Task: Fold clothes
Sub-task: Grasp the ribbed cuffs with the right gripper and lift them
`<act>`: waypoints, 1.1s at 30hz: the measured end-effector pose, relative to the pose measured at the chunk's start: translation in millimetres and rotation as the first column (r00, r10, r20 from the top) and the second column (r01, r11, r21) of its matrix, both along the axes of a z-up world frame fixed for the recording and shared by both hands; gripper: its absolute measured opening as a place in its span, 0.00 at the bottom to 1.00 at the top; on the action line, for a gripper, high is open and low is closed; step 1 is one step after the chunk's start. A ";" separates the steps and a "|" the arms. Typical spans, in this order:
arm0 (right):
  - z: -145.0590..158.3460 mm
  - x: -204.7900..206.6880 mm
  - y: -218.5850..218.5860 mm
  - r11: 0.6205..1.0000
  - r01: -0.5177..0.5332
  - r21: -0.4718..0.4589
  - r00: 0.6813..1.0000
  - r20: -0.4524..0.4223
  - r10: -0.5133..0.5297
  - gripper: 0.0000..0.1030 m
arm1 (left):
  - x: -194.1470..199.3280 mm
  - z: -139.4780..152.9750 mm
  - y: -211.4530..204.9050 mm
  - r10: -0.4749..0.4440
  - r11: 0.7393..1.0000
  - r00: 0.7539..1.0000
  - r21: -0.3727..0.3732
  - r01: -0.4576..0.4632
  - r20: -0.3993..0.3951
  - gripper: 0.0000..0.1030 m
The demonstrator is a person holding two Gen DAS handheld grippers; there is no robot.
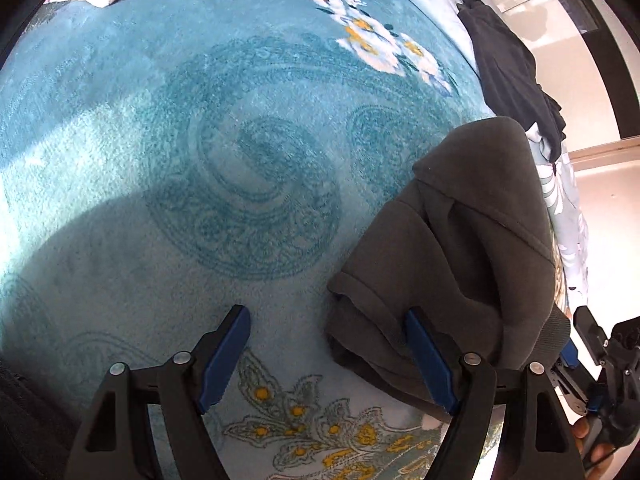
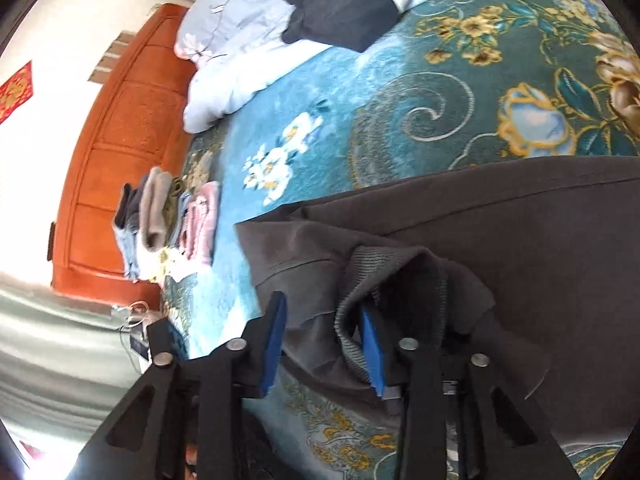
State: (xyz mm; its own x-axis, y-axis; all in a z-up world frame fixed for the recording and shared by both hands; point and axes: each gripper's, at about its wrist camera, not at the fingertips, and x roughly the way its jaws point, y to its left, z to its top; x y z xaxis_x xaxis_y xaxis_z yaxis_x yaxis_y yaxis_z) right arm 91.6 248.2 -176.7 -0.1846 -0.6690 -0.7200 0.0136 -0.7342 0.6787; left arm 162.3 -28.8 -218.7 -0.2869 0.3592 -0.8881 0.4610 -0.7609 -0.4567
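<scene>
The dark grey garment point(image 1: 460, 248) lies bunched on the teal patterned blanket point(image 1: 160, 160), draped over the right-hand finger of the left gripper point(image 1: 328, 352). That gripper stands wide apart with only bare blanket between its blue pads; the cloth hangs on the outer side of one finger, so nothing is pinched there.

In the right wrist view, the right gripper point(image 2: 324, 340) has a fold of the same garment point(image 2: 520, 240) lying between its fingers, with a ribbed hem or cuff point(image 2: 384, 280) bunched just ahead of the right-hand pad. The jaws are part-way closed, but a gap shows between the left-hand pad and the cloth, so I judge it not yet pinched; the crumpled fabric hides the far pad's contact, so that may be wrong.

Ahead of the right gripper and to its left, a stack of folded clothes point(image 2: 168, 220) sits near the orange headboard point(image 2: 120, 140). Further ahead, a black garment point(image 2: 340, 4) lies on the pale quilt point(image 2: 232, 40).

The risks from here: the right gripper may close on several layers at once, or only on the ribbed edge, and any lift would then drag the garment into a twist. The left gripper, snagged under loose cloth, could pull the bundle sideways if it moves before taking a proper hold.
</scene>
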 end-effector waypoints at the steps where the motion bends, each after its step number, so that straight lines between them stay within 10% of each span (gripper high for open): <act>1: -4.9 -0.9 -0.1 1.000 -0.001 0.018 1.000 0.014 0.001 0.35 | 0.2 -0.6 -1.9 0.004 1.000 1.000 0.009 -0.004 -0.001 0.79; 5: -29.9 -6.9 8.8 0.998 0.063 0.013 0.993 0.100 -0.064 0.35 | 0.7 -1.1 -8.5 0.019 0.999 1.000 0.040 -0.018 -0.005 0.79; 8: -23.8 -12.9 12.5 0.991 0.120 -0.062 0.988 0.101 -0.113 0.06 | 2.7 -1.2 -10.9 0.033 0.998 0.999 0.056 -0.032 -0.006 0.79; 15: 85.9 -14.4 6.4 0.955 0.044 -0.293 0.977 -0.185 -0.102 0.02 | 8.4 5.4 -15.1 0.056 0.984 0.996 0.171 -0.044 -0.063 0.82; 18: 90.9 0.4 24.7 0.961 0.080 -0.264 0.967 -0.212 -0.139 0.02 | 7.0 6.1 -13.8 0.043 0.993 0.998 0.115 -0.038 -0.036 0.81; 25: -11.2 40.3 85.0 0.963 0.267 -0.043 0.963 0.057 -0.265 0.02 | 5.4 8.5 -26.4 0.125 0.967 0.990 0.230 -0.109 -0.060 0.81; 33: 34.0 56.6 85.8 0.971 0.215 -0.105 0.975 -0.027 -0.219 0.02 | -6.0 11.3 -1.5 -0.022 0.990 0.999 0.141 0.028 -0.046 0.81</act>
